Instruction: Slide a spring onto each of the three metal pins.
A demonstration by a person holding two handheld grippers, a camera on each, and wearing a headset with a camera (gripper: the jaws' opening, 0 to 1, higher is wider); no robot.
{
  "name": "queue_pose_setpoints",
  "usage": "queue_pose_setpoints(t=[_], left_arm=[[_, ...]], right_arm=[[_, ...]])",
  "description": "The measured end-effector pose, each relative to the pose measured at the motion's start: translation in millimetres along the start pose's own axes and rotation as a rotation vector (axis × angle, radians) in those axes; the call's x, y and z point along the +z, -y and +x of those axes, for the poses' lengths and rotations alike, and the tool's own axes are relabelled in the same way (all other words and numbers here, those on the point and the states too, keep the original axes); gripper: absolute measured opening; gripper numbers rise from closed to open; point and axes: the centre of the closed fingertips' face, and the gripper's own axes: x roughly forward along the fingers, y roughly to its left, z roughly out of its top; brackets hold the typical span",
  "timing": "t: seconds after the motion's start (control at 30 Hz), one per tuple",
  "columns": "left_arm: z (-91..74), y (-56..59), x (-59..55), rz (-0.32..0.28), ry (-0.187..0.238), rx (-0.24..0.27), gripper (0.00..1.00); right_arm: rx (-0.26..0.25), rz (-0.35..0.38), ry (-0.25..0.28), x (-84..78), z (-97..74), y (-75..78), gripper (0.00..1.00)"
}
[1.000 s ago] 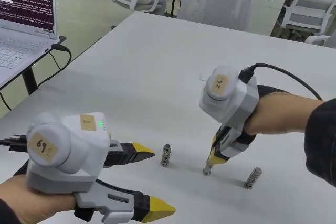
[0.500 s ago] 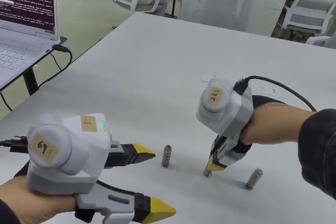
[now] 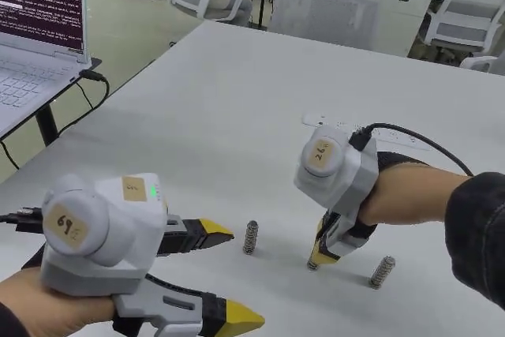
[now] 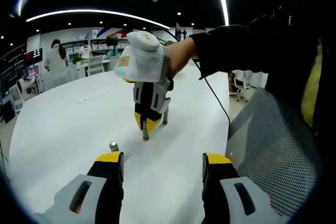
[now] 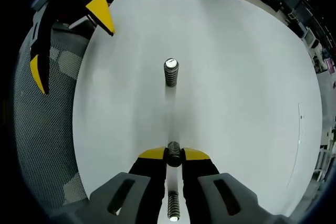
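Two yellow-tipped fingers (image 5: pixel 152 155) of R gripper (image 3: pixel 319 254) are clenched on a grey coiled metal spring (image 5: pixel 174 153), held between them w/ axis upright; L gripper (image 3: pixel 234 275), tips spread empty, is seen farther off.

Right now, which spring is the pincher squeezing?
The middle spring, clamped in the right gripper; the left spring and right spring sit untouched beside it.

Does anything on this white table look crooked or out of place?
The rightmost coiled metal spring seems to lean sideways, whereas the leftmost spring stands straight. The right gripper pinches the middle spring. Nothing else looks odd.
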Motion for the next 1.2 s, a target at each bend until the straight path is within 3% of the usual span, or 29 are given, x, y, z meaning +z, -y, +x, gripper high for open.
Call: queue_pose_setpoints(t=[0.33,0.53,0.9,1.2], left_arm=[[-0.2,0.7,0.0,0.0,-0.001,-0.001,0.56],[0.0,1.2,-0.2,0.001,-0.002,-0.003,0.56],[0.4,1.4,-0.1,0.003,-0.004,-0.004,0.56],[1.0,1.5,-0.6,0.003,-0.008,-0.004,0.56]], right_arm=[[-0.005,-0.024,0.009,0.6,-0.3,0.6,0.09],[-0.007,-0.027,0.018,0.4,-0.7,0.4,0.15],[-0.018,-0.014,0.056,0.1,-2.1,1.9,0.37],[-0.029,0.004,0.088,-0.3,-5.5,2.7,0.47]])
